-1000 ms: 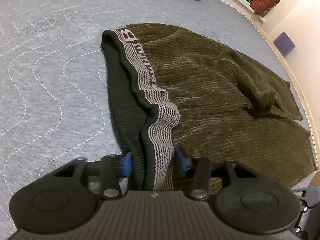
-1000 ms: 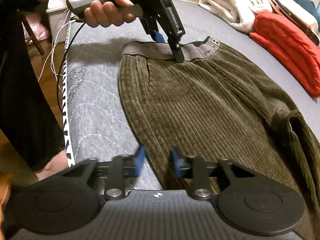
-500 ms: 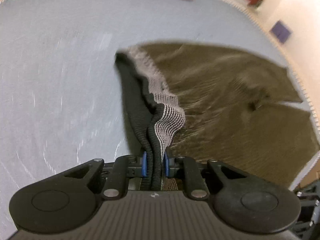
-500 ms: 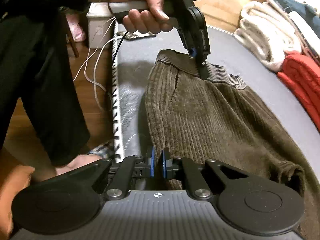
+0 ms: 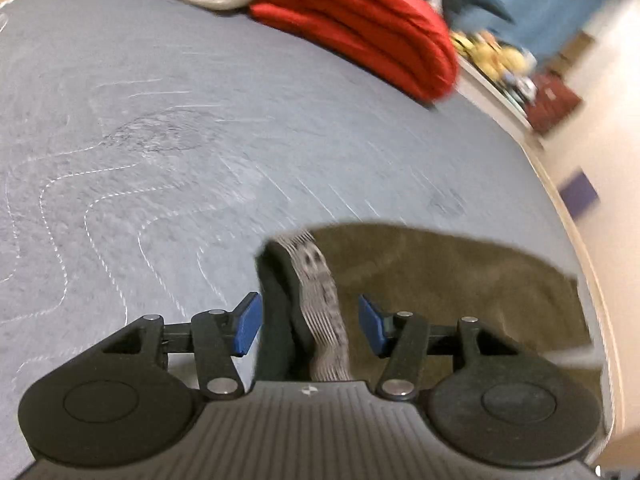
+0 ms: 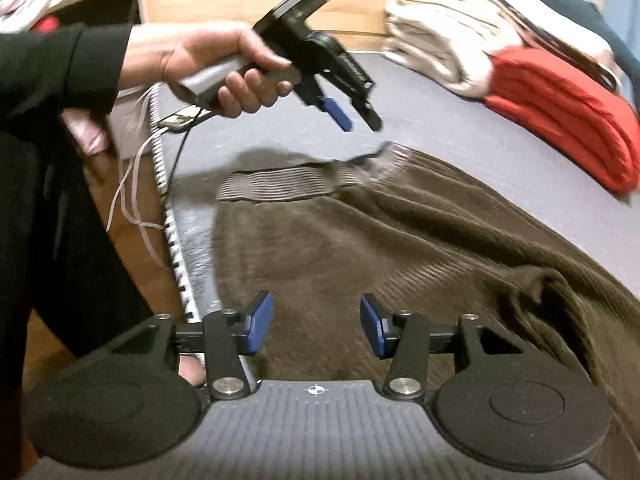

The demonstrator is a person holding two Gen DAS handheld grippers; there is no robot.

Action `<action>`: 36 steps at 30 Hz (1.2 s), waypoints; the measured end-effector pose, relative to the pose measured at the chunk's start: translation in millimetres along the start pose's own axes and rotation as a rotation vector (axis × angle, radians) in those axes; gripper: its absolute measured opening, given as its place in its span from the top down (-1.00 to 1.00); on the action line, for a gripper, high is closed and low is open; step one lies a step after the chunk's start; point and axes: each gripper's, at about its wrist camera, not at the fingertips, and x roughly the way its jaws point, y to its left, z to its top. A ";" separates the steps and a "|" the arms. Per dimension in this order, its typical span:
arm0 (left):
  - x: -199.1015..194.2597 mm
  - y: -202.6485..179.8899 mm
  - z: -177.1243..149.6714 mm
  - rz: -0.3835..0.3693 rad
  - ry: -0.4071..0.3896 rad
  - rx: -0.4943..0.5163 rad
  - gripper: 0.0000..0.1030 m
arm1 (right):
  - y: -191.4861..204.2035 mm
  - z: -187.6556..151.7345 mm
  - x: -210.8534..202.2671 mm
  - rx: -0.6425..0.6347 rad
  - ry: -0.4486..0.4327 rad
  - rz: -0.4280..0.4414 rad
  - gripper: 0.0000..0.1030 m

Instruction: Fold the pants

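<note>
Olive-brown corduroy pants [image 6: 400, 248] lie on the grey quilted bed [image 5: 160, 140], with the grey striped waistband [image 6: 280, 186] at the near-left edge. In the left wrist view the waistband [image 5: 320, 304] runs between the fingers of my left gripper [image 5: 310, 326], which is open and not pinching it. The right wrist view shows the left gripper [image 6: 360, 118] lifted above the waistband, jaws apart. My right gripper [image 6: 316, 326] is open and empty, just above the pants' side edge.
A folded red garment [image 5: 360, 28] and white folded laundry [image 6: 440, 52] lie at the far side of the bed. The bed's edge with black-and-white trim [image 6: 176, 248] is at the left, with the person's body [image 6: 60, 200] beside it. A wall [image 5: 600, 100] is on the right.
Both grippers were shut on the pants half a second ago and have opened. The left gripper has risen off the waistband, which has dropped onto the bed.
</note>
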 end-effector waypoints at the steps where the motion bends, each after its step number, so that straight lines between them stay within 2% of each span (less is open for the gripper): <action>1: 9.8 8.6 4.3 0.012 0.006 -0.027 -0.15 | -5.6 -0.9 -1.7 0.025 -0.001 -0.009 0.02; 4: 40.9 23.2 12.4 0.045 0.012 -0.104 -0.29 | -25.2 -6.3 -6.4 0.099 -0.004 -0.030 0.02; 6: 59.6 30.2 14.4 0.027 0.023 -0.160 -0.39 | -39.4 -12.8 -9.8 0.136 -0.001 -0.060 0.02; 8: 69.3 25.9 20.4 -0.011 -0.003 -0.165 -0.45 | -51.5 -19.3 -13.2 0.163 0.006 -0.094 0.02; 10: 79.6 12.4 24.8 -0.026 0.021 -0.129 -0.45 | -65.6 -26.5 -16.4 0.203 0.020 -0.128 0.00; 11: 83.5 2.7 24.2 0.010 0.022 -0.077 -0.33 | -71.4 -30.5 -16.8 0.222 0.027 -0.142 -0.01; 12: 85.1 -6.8 24.1 0.059 0.021 -0.005 0.03 | -77.6 -34.6 -17.2 0.239 0.039 -0.155 -0.02; 13: 86.5 -13.4 25.1 0.098 0.018 0.063 0.14 | -82.7 -38.8 -15.9 0.251 0.055 -0.172 -0.02; 14: 82.3 -15.3 28.4 0.116 -0.016 0.086 0.23 | -86.7 -42.3 -14.4 0.257 0.076 -0.192 -0.02; 16: 60.4 -12.9 36.9 0.187 -0.163 0.083 0.24 | -94.3 -50.9 -7.4 0.261 0.147 -0.254 -0.02; 17: 54.4 -13.4 40.0 0.213 -0.207 0.084 0.24 | -98.9 -55.9 -3.4 0.265 0.192 -0.294 -0.02; 18: 53.4 -14.0 40.8 0.231 -0.218 0.080 0.22 | -104.2 -61.3 0.1 0.277 0.240 -0.333 -0.02; 19: 60.3 -13.6 38.7 0.240 -0.175 0.070 0.18 | -110.0 -67.2 2.2 0.297 0.278 -0.359 -0.02; 21: 74.6 -14.5 31.4 0.289 -0.082 0.085 -0.04 | -121.7 -78.9 2.5 0.347 0.323 -0.383 -0.02; 23: 71.2 -18.6 26.4 0.332 -0.101 0.098 -0.29 | -131.1 -89.6 -0.6 0.389 0.336 -0.393 -0.02; 25: 58.8 -27.5 27.7 0.368 -0.154 0.087 -0.30 | -136.3 -98.6 -5.4 0.418 0.338 -0.400 -0.04; 26: 52.0 -33.8 26.0 0.358 -0.177 0.090 -0.29 | -137.1 -102.0 -8.6 0.430 0.336 -0.403 -0.09; 30: 38.9 -63.1 15.1 0.209 -0.179 0.197 -0.22 | -136.7 -109.7 -18.1 0.433 0.338 -0.414 -0.14; 32: 48.5 -70.8 3.7 0.171 -0.120 0.264 -0.08 | -135.3 -112.9 -21.0 0.438 0.339 -0.417 -0.15; 33: 63.0 -67.8 -0.7 0.179 -0.045 0.265 -0.03 | -137.1 -112.1 -23.1 0.442 0.339 -0.418 -0.15; 34: 81.3 -60.7 -7.0 0.217 0.069 0.242 0.00 | -137.8 -112.3 -25.5 0.448 0.338 -0.421 -0.16; 36: 83.4 -63.6 -14.0 0.249 0.065 0.293 0.13 | -138.9 -109.4 -31.0 0.458 0.328 -0.434 -0.16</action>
